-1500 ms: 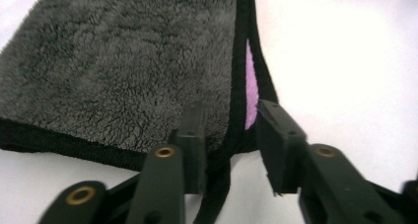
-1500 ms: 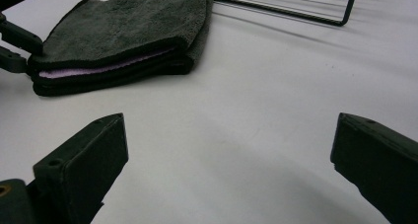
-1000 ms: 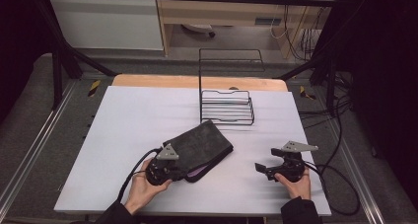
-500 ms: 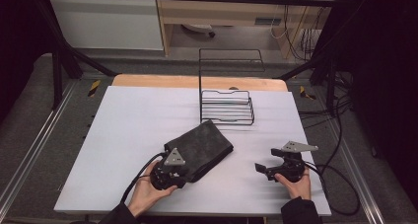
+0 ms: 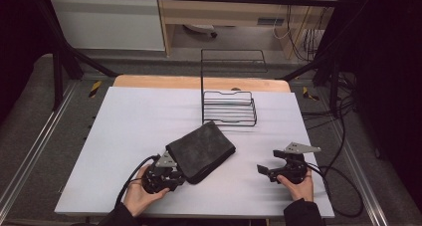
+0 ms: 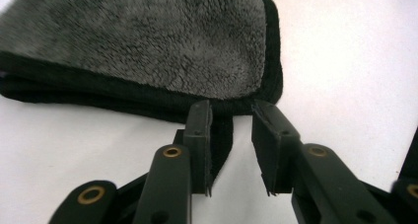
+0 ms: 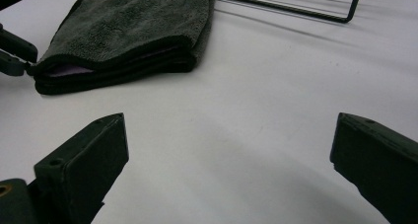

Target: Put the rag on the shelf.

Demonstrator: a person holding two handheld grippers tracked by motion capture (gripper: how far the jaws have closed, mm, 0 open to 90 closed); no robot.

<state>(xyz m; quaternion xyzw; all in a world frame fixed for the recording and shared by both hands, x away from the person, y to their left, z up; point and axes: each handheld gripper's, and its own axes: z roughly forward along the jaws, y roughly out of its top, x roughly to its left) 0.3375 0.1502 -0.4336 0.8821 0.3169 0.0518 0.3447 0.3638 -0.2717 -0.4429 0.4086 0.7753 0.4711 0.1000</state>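
White tabletop [image 5: 124, 136] carrying folded dark towel [image 5: 201, 150], wire rack [image 5: 230, 108] sitting behind. Left gripper [image 6: 231, 150] fingers gaping narrowly at towel corner; right gripper [image 5: 263, 170] fingers spreading wide, holding nothing.

No readable text anywhere.
The cloth [image 5: 201, 151], the wire rack [image 5: 230, 108] behind it and the tabletop [image 5: 124, 126] bear no legible words, labels, brands or numbers; the far furniture is too small and blurred to tell.
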